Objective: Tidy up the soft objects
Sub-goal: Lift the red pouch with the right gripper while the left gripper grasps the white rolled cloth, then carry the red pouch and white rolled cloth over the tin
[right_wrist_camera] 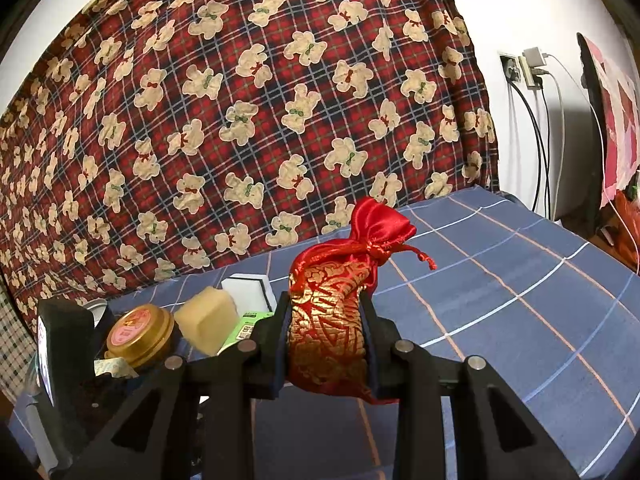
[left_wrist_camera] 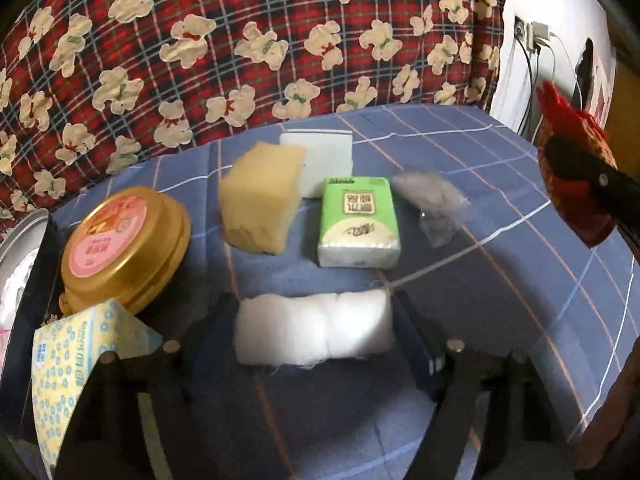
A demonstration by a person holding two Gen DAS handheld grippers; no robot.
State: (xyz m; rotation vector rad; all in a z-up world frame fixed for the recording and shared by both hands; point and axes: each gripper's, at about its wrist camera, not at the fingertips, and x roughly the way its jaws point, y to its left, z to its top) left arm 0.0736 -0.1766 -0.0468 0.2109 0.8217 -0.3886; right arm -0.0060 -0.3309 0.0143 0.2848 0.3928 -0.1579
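Note:
A white cotton wad (left_wrist_camera: 316, 332) lies crosswise between the fingers of my left gripper (left_wrist_camera: 316, 308), and both pads touch its ends, just above the blue plaid sheet (left_wrist_camera: 500, 280). Beyond it are a yellow sponge (left_wrist_camera: 260, 196), a white foam block (left_wrist_camera: 320, 156), a green tissue pack (left_wrist_camera: 358, 220) and grey fluff in clear wrap (left_wrist_camera: 432, 200). My right gripper (right_wrist_camera: 326, 308) is shut on a red-and-gold brocade pouch (right_wrist_camera: 328, 344), held upright above the sheet. The same pouch (left_wrist_camera: 572, 184) shows at the right edge of the left wrist view.
A gold tin (left_wrist_camera: 124, 248) and a dotted tissue pack (left_wrist_camera: 72, 360) sit in a dark box (left_wrist_camera: 36, 280) at the left. A red teddy-bear quilt (right_wrist_camera: 240, 120) rises behind the sheet. A wall socket with chargers and cables (right_wrist_camera: 528, 68) is at the right.

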